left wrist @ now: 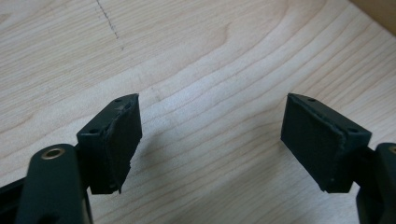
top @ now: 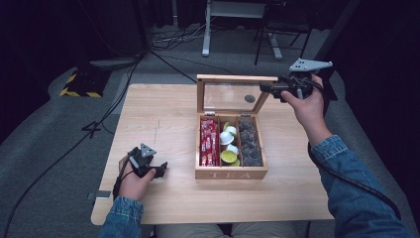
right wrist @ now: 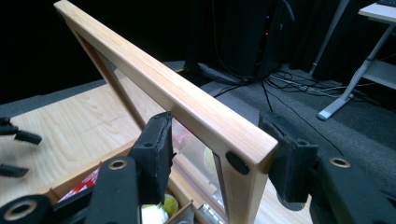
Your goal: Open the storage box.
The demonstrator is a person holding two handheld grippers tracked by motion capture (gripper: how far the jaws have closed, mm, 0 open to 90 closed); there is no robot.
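1. Straddling the lid (right wrist: 187, 105) with my right gripper (right wrist: 219, 154): jaws stand apart, one pad on the glass side, one on the outer face, flanking the corner at lower centre of the right gripper view. Left pad looks near or touching the frame; right pad shows a gap. Not clamped, by my read.
2. In the high view the right gripper (top: 277, 89) sits at upper right, on the free corner of the lid (top: 236, 78), which stands upright and open.
3. The left gripper (left wrist: 212, 140) has jaws wide apart, nothing between them, just bare table (left wrist: 196, 56). In the high view it rests at lower left (top: 157, 170), well apart from the tea box (top: 231, 173).
4. The box sits centre frame: red sachets (top: 209, 141) in the left compartment, creamer pods (top: 229, 144) in the middle, dark capsules (top: 250, 141) on the right.
5. Risks, my judgement:
   - Contact sits at one lid corner only, so pushing there may twist the hinges or skew the lid.
   - With no clamp, the lid could slip out and slam down.
   - Nothing holds the box down, so a hard pull may drag or tip it and spill the pods.
   - The left gripper is too far off to brace quickly.
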